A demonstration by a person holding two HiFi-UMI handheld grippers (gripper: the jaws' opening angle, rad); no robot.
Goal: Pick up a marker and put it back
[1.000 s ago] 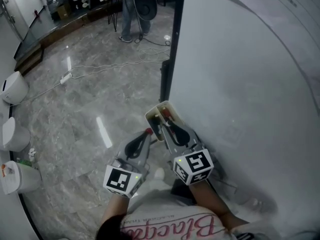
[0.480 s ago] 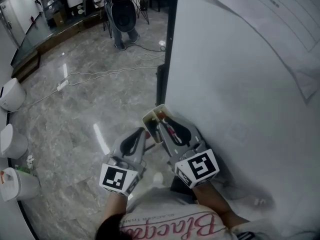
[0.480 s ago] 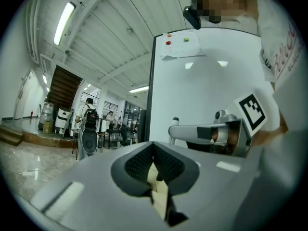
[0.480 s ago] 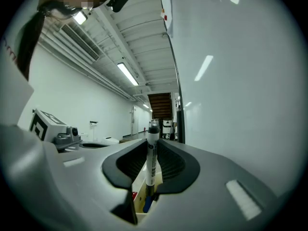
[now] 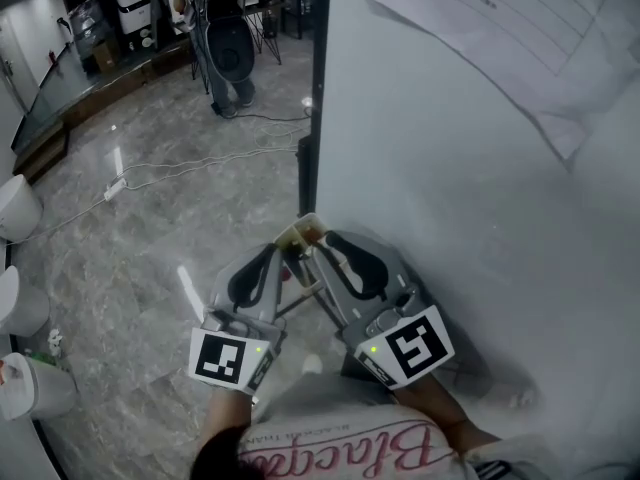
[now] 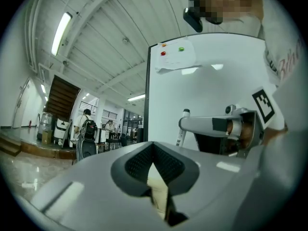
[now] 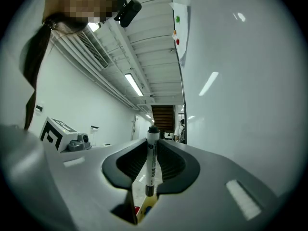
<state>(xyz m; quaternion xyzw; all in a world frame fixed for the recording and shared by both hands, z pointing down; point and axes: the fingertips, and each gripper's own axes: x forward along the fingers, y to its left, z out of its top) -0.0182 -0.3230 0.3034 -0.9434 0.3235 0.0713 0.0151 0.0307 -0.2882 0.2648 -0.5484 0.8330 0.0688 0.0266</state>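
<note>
Marker point(image 7: 150, 170), white barrel with black cap, clamped between the jaws of the right gripper point(image 7: 152, 143), over a beige pen tray point(image 5: 298, 231) beside the whiteboard point(image 5: 450, 168), left gripper point(image 6: 154, 146) just alongside, jaws together on nothing, grey marble floor point(image 5: 150, 238) below.

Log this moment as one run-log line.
right gripper: shut on black-capped marker, upright over tray | left gripper: fingers together, nothing gripped, at tray | step: marker in grip, not yet put back

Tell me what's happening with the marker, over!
Right gripper shut on marker. Left gripper shut, beside holder. Marker end over holder. Nothing blocking.
</note>
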